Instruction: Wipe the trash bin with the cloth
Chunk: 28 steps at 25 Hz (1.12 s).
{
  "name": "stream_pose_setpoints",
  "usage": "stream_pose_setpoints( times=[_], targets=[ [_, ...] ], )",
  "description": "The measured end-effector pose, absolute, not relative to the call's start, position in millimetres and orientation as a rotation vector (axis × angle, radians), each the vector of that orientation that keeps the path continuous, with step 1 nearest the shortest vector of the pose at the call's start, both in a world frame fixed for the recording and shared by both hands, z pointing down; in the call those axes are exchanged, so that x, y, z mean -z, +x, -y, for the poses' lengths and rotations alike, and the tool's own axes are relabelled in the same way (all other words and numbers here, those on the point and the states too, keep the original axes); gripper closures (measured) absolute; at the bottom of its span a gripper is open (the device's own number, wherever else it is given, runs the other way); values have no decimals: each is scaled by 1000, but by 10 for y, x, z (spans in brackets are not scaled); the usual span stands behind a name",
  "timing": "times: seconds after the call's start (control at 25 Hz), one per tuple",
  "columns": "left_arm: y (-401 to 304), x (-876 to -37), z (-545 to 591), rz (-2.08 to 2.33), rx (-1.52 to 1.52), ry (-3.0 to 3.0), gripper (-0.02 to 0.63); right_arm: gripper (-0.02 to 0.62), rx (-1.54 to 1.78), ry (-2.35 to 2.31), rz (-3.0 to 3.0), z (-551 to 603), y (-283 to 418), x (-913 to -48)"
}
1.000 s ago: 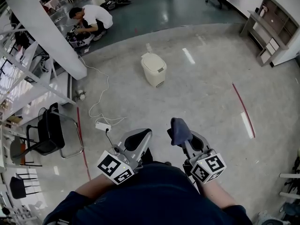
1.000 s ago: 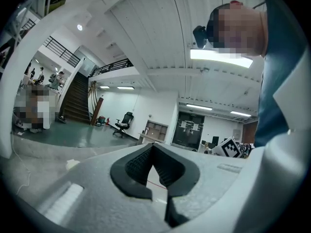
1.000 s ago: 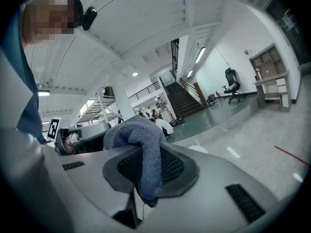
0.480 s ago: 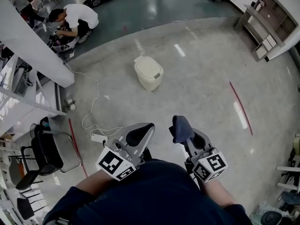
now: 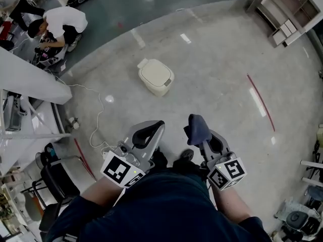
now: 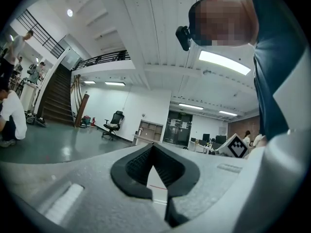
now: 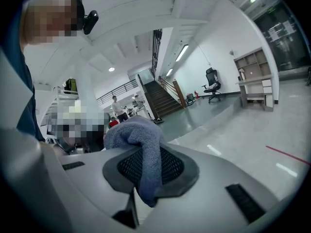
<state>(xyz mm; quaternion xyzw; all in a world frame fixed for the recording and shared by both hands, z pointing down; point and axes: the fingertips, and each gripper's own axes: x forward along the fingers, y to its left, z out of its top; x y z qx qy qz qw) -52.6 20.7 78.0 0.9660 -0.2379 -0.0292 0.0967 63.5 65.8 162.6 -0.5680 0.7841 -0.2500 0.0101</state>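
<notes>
**A:** Right gripper (image 7: 151, 171) first. What have the fingers (image 7: 176, 165) got?

**B:** They are closed on the cloth (image 7: 142, 144). One fold is nipped between the black mesh-textured pads and the rest bunches above the tips. It is blue-grey, napped like terry, soft and limp. I judge it is held that way so a loose wad stands out ahead of the fingers as the wiping face.

**A:** Left gripper (image 6: 153, 152)?

**B:** Its fingers (image 6: 131, 168) meet at the tips with nothing between them. Only floor shows through the gap lower down the pads. They are the same ribbed black pads set in grey moulded shells. This gripper is free, in my judgement, to steady the bin.

**A:** And the trash bin (image 5: 156, 77)?

**B:** It is well apart from both pairs of fingers, out ahead of them and a little toward the left gripper's side, standing on the floor (image 5: 222, 84). It is cream, hard plastic by the look of it, and boxy with rounded corners. The lid is down and there is a small projection at the far end. The cloth is not touching it, so wiping has not begun.

**A:** Anything between?

**B:** Polished speckled floor, glossy under the lights. A white cable (image 5: 96, 116) trails beyond the left fingers. A person (image 5: 59, 23) crouches far past the bin.
</notes>
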Motion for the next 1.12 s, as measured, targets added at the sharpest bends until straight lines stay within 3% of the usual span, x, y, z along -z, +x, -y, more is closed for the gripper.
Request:
stream_pose_setpoints(
  times=[0.48,1.12],
  targets=[
    [287,-1872,609,845,-53,2829,609,541,765,-1666,-2475,266,1417,-2494],
    [522,-4611,1849,932,-75,2816,610,541,847,-1835,-2208,1611,1805,-5602]
  ],
)
